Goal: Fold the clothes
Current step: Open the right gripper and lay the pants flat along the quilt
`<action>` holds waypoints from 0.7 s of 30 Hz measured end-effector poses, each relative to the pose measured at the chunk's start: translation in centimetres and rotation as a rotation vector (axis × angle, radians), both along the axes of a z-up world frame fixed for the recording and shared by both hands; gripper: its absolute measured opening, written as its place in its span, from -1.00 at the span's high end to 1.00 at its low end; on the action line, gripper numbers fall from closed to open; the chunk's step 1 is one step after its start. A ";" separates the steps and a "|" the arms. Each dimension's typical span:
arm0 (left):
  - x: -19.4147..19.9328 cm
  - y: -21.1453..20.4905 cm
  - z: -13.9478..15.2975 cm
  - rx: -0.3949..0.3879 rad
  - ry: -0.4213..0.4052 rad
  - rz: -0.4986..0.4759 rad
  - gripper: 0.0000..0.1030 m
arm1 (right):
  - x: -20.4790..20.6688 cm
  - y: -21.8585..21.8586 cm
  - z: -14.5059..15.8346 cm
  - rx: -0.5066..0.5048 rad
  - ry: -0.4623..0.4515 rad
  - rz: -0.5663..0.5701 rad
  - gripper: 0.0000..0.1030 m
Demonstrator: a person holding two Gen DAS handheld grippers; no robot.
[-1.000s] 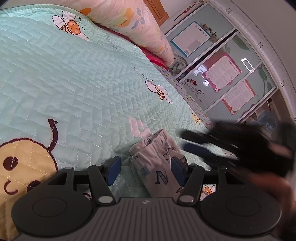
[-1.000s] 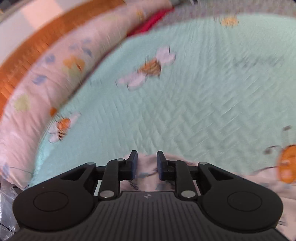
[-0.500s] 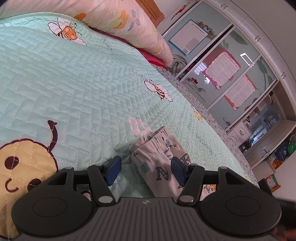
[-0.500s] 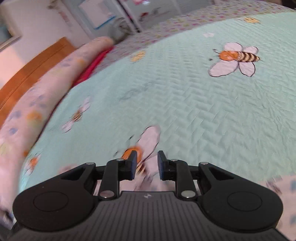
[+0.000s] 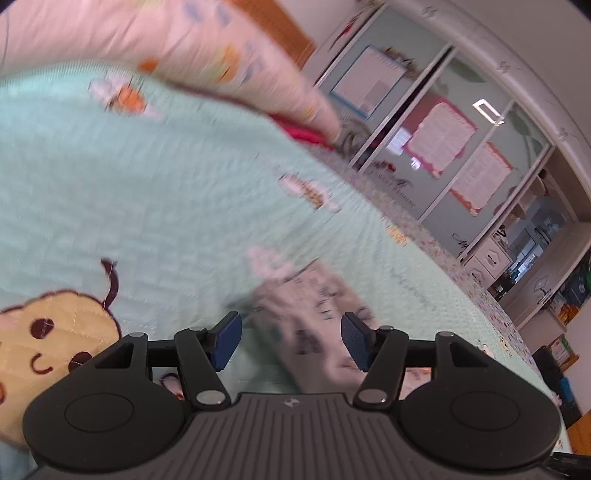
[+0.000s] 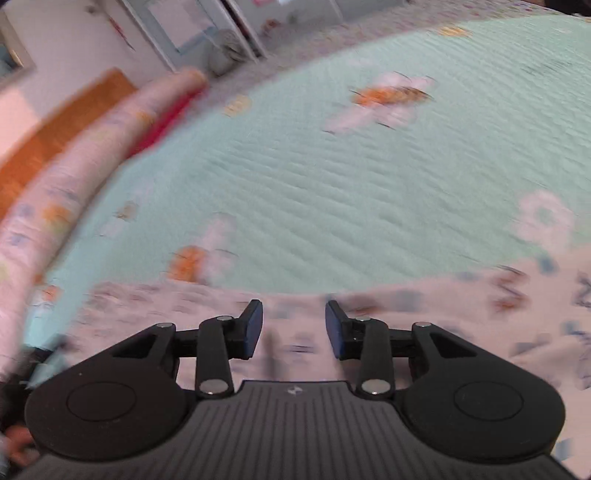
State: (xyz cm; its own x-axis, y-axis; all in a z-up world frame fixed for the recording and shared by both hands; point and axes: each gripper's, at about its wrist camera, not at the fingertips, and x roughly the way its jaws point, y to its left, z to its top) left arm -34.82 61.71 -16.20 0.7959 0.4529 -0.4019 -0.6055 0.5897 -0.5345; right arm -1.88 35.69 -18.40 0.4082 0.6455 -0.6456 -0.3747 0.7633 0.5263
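- On the mint-green quilted bedspread [image 5: 155, 192], a folded white garment printed with letters [image 5: 314, 310] is seen lying, blurred by motion, toward 5 o'clock of the left wrist view.
- The left gripper [image 5: 291, 338] is held just above the near end of that folded garment; its blue-padded fingers [image 5: 226, 339] are spread wide, and nothing is gripped between them.
- A yellow cartoon figure [image 5: 48, 332] is stitched into the bedspread at 8 o'clock of the left wrist view, and an embroidered bee [image 5: 308, 190] is placed near 1 o'clock of the garment.
- A long pink patterned pillow [image 5: 177, 48] is laid along the far edge of the bed at 11 o'clock, with a wooden headboard [image 5: 273, 29] behind it.
- Wardrobe doors with glass panels [image 5: 443, 140] are seen at 2 o'clock.
- In the right wrist view, white printed cloth [image 6: 498, 306] is spread across the lower part of the frame, from 8 o'clock round to 4 o'clock, on the same bedspread.
- The right gripper [image 6: 293, 328] is poised over this cloth with its fingers [image 6: 252, 330] parted and released; no fabric is pinched.
- Whether the pads touch the cloth cannot be told, owing to blur.
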 end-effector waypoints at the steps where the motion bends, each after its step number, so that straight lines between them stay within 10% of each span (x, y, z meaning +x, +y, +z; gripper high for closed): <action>1: 0.1 -0.8 0.5 0.016 -0.001 -0.016 -0.21 | 0.8 -1.2 -0.4 0.036 0.030 -0.053 0.69; 10: 6.9 -9.5 1.5 0.117 0.144 -0.373 -0.32 | -4.7 -1.7 0.3 0.044 -0.085 0.131 0.23; 13: 7.8 -11.7 -0.5 0.142 0.275 -0.411 -0.28 | -3.4 -3.2 -1.3 0.027 -0.070 0.041 0.90; 16: 6.9 -12.5 -1.1 0.188 0.303 -0.429 -0.28 | -3.7 -5.4 0.1 0.073 -0.102 -0.004 0.42; 21: 7.2 -11.7 -1.1 0.151 0.287 -0.423 -0.29 | -3.9 -3.5 0.1 0.003 -0.111 0.112 0.41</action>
State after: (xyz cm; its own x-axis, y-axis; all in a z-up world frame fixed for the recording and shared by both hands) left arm -27.62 50.04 -17.32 0.7890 0.1854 -0.5857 -0.4074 0.8715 -0.2729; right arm -5.73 32.20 -18.25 0.4029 0.6924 -0.5986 -0.5132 0.7124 0.4786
